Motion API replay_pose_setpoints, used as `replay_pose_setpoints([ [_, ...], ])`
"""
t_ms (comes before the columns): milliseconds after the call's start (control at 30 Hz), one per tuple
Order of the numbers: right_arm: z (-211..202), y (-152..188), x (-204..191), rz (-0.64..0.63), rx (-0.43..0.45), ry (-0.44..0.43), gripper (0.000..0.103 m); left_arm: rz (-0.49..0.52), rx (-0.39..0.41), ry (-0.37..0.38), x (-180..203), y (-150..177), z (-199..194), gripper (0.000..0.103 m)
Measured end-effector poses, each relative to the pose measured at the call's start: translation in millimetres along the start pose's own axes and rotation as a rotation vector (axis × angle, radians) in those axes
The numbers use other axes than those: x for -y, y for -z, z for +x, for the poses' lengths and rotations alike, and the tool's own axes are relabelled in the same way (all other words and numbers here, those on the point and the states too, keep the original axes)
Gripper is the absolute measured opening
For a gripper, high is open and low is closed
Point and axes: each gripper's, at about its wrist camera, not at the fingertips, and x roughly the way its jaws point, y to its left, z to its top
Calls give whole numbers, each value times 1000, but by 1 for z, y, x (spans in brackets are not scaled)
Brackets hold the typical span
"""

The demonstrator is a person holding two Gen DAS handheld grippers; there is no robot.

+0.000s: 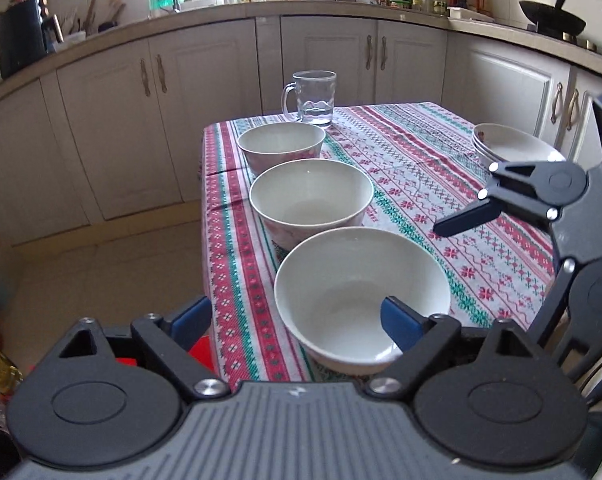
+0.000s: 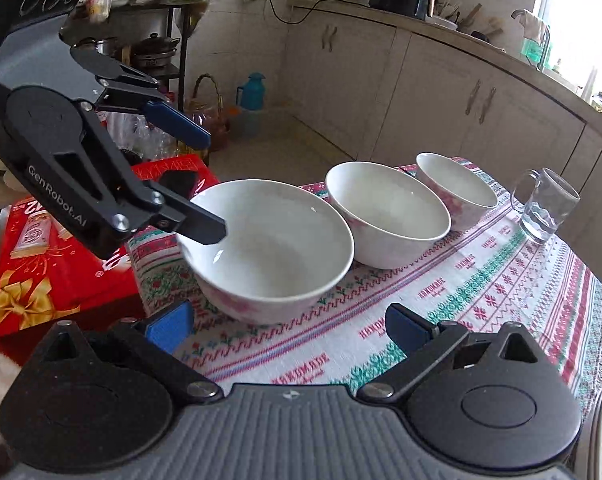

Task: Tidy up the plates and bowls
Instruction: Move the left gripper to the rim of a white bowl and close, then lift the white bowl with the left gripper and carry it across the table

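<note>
Three white bowls stand in a row on the patterned tablecloth: the near bowl, the middle bowl and the far bowl. A stack of white plates sits at the table's right edge. My left gripper is open, one finger inside the near bowl and the other outside its rim. My right gripper is open and empty, low over the cloth just in front of the near bowl; it also shows in the left wrist view.
A glass mug holding a little water stands beyond the far bowl. A red gift box lies beside the table's left edge. Kitchen cabinets and a cluttered counter run behind the table.
</note>
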Motion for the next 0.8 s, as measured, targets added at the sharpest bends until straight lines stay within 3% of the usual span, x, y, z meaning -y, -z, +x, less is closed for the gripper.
replay_pose_setpoints([
  [433, 7, -3, 3, 3, 4, -87, 83, -63, -76, 124, -7, -6, 30, 52],
  [800, 8, -4, 4, 15, 0, -112, 79, -70, -87, 139, -9, -8, 32, 48],
])
